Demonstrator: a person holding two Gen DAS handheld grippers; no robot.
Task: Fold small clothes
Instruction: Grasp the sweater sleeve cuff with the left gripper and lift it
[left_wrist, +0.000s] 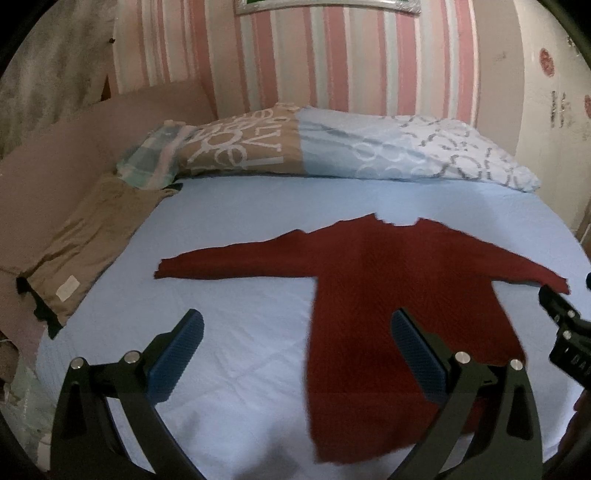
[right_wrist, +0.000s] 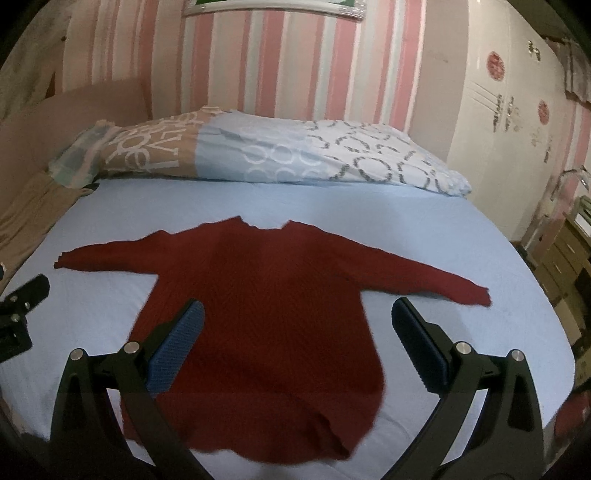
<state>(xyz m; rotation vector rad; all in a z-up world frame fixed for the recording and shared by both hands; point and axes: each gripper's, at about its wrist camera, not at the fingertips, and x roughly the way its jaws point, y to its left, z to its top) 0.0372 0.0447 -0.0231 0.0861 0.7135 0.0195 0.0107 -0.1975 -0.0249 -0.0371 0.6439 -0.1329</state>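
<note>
A dark red knitted sweater (left_wrist: 373, 273) lies flat on the light blue bed (left_wrist: 240, 229), both sleeves spread sideways, neck toward the pillows. It also shows in the right wrist view (right_wrist: 266, 295). My left gripper (left_wrist: 297, 325) is open and empty, hovering above the sweater's lower left edge. My right gripper (right_wrist: 297, 317) is open and empty, hovering above the sweater's lower body. The right gripper shows at the right edge of the left wrist view (left_wrist: 565, 325); the left gripper shows at the left edge of the right wrist view (right_wrist: 22, 302).
Patterned pillows (left_wrist: 332, 147) lie across the head of the bed under a pink striped wall. A beige garment (left_wrist: 85, 236) lies at the bed's left edge. A white wardrobe (right_wrist: 509, 122) and drawers (right_wrist: 565, 251) stand to the right.
</note>
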